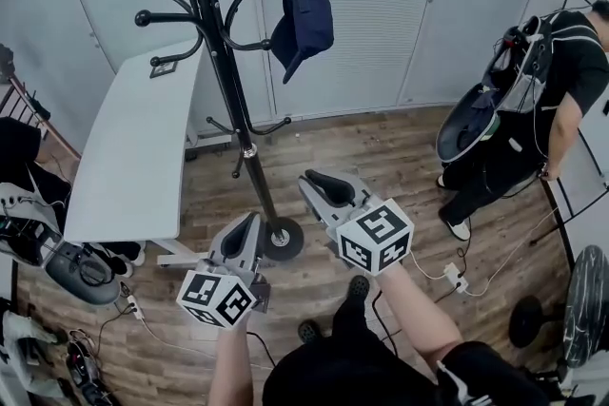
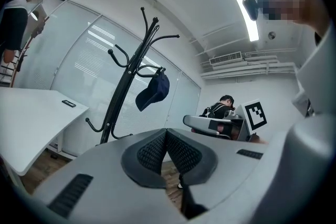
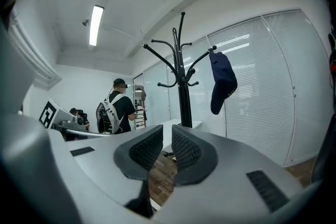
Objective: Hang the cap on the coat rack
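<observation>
A dark blue cap (image 1: 304, 19) hangs from an upper hook of the black coat rack (image 1: 224, 62); neither gripper touches it. Both grippers are held low, in front of the rack's base. My left gripper (image 1: 249, 222) is shut, pads touching, with nothing in it. My right gripper (image 1: 319, 178) shows a narrow gap between its pads and holds nothing. In the left gripper view the cap (image 2: 153, 91) hangs right of the rack (image 2: 123, 94), above the closed gripper (image 2: 166, 134). In the right gripper view the cap (image 3: 222, 81) hangs right of the rack (image 3: 183, 97), far beyond the gripper (image 3: 167, 134).
A white table (image 1: 133, 147) stands left of the rack. A person in black (image 1: 561, 100) with a backpack stands at the right. A power strip (image 1: 455, 278) and cables lie on the wood floor, and a fan (image 1: 580, 309) stands at the lower right.
</observation>
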`<state>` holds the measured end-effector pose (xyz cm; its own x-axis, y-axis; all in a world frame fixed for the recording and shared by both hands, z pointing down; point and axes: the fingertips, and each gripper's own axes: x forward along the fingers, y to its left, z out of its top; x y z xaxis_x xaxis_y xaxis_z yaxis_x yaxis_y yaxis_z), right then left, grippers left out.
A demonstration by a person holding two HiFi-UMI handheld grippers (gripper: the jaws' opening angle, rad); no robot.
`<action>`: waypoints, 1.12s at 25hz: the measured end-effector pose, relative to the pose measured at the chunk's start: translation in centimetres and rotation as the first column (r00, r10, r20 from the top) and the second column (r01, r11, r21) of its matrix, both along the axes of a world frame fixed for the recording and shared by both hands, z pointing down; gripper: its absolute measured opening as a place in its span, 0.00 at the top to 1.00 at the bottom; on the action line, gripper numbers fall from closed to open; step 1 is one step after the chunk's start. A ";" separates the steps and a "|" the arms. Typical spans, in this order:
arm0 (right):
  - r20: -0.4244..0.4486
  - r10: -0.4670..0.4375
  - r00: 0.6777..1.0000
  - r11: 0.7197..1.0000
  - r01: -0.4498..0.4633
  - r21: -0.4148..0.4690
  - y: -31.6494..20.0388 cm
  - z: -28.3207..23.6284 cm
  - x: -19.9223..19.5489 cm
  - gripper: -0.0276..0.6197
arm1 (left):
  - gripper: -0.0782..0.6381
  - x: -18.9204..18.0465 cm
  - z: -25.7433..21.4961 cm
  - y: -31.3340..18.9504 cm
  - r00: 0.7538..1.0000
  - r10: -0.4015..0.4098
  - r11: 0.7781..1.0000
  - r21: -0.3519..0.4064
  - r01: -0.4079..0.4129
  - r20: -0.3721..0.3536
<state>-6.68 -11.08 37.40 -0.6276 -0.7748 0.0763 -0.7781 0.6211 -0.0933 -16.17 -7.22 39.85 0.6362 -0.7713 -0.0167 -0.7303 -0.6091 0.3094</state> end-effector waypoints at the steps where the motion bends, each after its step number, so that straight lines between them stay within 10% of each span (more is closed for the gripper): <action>1: 0.006 -0.007 1.000 1.000 0.007 0.006 0.3 -0.1 -0.1 0.85 | 0.87 0.1 -0.2 -0.1 1.000 0.004 1.000 0.007 -0.004 0.005; 28: 0.036 -0.091 0.995 0.996 0.091 -0.011 3.3 1.3 -1.6 0.91 | 0.87 1.4 -0.1 -0.3 0.999 0.004 1.000 0.009 -0.004 0.041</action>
